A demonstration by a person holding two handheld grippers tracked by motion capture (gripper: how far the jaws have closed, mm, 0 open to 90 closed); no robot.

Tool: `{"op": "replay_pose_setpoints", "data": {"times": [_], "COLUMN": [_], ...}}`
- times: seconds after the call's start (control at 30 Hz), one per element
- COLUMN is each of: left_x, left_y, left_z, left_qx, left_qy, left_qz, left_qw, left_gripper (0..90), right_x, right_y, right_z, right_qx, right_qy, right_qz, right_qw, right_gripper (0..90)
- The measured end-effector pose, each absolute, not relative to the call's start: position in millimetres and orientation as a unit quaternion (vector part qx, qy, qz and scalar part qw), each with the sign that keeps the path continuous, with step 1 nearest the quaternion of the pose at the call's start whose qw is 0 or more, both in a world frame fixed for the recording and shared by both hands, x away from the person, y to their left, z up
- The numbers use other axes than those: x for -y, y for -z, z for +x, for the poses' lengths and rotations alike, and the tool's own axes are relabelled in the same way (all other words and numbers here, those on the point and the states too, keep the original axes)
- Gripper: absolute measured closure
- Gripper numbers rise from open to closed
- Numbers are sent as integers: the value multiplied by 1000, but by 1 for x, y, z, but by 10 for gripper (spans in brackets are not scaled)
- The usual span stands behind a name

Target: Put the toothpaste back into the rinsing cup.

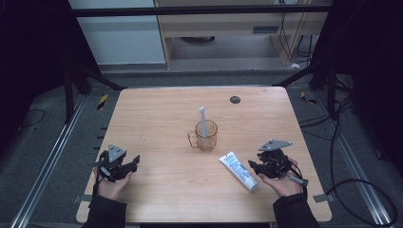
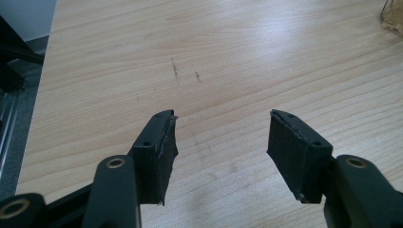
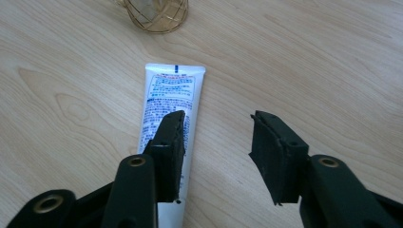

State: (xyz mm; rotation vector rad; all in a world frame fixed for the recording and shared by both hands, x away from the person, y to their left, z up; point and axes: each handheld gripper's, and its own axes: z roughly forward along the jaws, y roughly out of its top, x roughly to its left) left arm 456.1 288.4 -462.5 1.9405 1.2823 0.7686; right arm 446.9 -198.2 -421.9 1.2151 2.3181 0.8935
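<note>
Both grippers, left [image 1: 128,167] and right [image 1: 255,167], gape empty; the right sits just beside the white toothpaste tube [image 3: 168,102]. Likely next: straddle it, then close.

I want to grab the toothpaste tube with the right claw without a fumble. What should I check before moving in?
1. Right claw open: ok, jaws stand apart with nothing between them.
2. Toothpaste tube free to lift: ok, it lies flat on the table, apart from the cup.
3. Claw lined up over the tube: not ok, the tube lies under the left jaw, not in the gap.
4. Cup out of the way: ok, it stands beyond the tube's flat end with the toothbrush upright in it.
5. Left claw clear of the path: ok, open, over bare wood at the table's left.
6. Tube cap shut: cannot tell.
</note>
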Motion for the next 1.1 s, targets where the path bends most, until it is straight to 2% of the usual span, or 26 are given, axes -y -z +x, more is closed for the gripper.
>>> {"op": "replay_pose_setpoints", "data": {"times": [0.3, 1.1], "left_x": [-288, -287], "left_y": [463, 465], "left_z": [457, 458], "left_qx": [-492, -491], "left_qy": [-293, -293], "left_qz": [748, 750], "left_qw": [334, 332], "left_gripper": [414, 413], "right_x": [181, 152], "right_y": [417, 441], "right_z": [457, 474], "right_qx": [-838, -860], "right_qy": [-297, -248], "right_qz": [428, 430], "right_qw": [163, 121], "right_gripper": [456, 358]}}
